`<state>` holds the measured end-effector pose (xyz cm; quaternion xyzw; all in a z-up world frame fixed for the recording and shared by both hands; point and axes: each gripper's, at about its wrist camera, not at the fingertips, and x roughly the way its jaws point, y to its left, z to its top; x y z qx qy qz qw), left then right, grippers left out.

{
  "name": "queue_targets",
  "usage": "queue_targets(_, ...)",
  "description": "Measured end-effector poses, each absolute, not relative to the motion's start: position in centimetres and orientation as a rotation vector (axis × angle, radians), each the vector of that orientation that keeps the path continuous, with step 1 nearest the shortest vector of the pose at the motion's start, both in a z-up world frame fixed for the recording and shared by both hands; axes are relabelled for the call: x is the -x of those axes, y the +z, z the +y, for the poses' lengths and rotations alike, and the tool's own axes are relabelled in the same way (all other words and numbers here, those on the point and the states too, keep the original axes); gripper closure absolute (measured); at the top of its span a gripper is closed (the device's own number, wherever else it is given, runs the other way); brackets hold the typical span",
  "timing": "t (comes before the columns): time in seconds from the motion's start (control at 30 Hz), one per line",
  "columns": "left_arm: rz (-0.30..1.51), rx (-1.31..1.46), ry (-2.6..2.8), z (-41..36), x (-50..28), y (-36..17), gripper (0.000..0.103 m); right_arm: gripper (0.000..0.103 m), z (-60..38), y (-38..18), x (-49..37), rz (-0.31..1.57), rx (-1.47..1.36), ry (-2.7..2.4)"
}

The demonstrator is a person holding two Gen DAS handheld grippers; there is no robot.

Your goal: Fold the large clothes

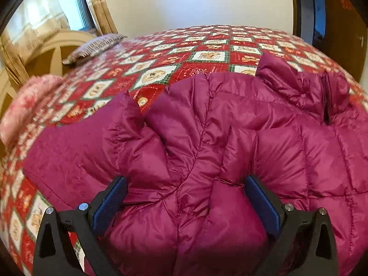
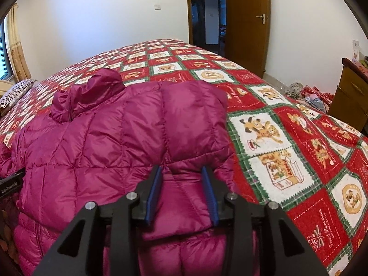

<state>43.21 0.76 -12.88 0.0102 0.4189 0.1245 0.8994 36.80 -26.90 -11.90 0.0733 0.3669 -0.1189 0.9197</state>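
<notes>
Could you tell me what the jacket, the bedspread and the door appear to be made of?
Jacket: looks like thin synthetic shell, probably nylon or polyester, glossy, quilted into puffy stitched panels; filling unseen. Bedspread: seems a matte printed woven fabric, likely cotton, with a red, white and green patchwork print. Door: apparently varnished brown wood or veneer, with a metal handle.

Glossy quilted nylon puffer jacket [image 2: 119,142], matt printed cotton bedspread [image 2: 287,138], varnished wooden door [image 2: 247,23]
</notes>
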Motion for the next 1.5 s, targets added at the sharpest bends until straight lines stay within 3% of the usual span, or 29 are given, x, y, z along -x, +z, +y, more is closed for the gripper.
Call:
queue_targets(0.33,0.682,0.327,0.409,16.9,-35.8,-6.8,0.001,0.060,-26.8,-11.9,-36.8,0.752,-0.149,-0.237)
queue_targets(0.6,0.765,0.703,0.715,33.0,-34.1,-11.2,0.001,0.059,-26.7,-11.9,-36.8,0.753,-0.147,-0.237)
queue_targets(0.7,0.789,0.753,0.755,34.6,-34.5,-12.8,0.001,0.059,-26.7,-11.9,-36.8,0.755,-0.143,-0.239)
queue_targets(0.87,0.853,0.495,0.762,31.9,-36.9,-13.7,0.001,0.058,-26.7,-11.9,-36.8,0.758,-0.134,-0.242)
queue_targets(1.0,0.810,0.508,0.746,31.9,-36.3,-13.9,0.003,0.058,-26.7,-11.9,-36.8,0.758,-0.133,-0.241)
queue_targets(1.07,0.790,0.513,0.757,32.3,-35.9,-13.7,0.022,0.058,-26.7,-11.9,-36.8,0.759,-0.130,-0.242)
queue_targets(1.13,0.768,0.485,0.753,32.1,-35.8,-13.5,0.056,0.058,-26.6,-11.9,-36.8,0.759,-0.128,-0.242)
queue_targets(1.23,0.766,0.482,0.670,31.8,-36.1,-13.3,0.079,0.058,-26.6,-11.9,-36.8,0.758,-0.131,-0.240)
queue_targets(1.33,0.751,0.489,0.621,31.2,-36.3,-12.3,0.092,0.057,-26.7,-11.9,-36.8,0.757,-0.132,-0.237)
queue_targets(1.5,0.625,0.446,0.510,26.8,-36.6,-7.8,0.093,0.057,-26.7,-11.9,-36.8,0.757,-0.132,-0.237)
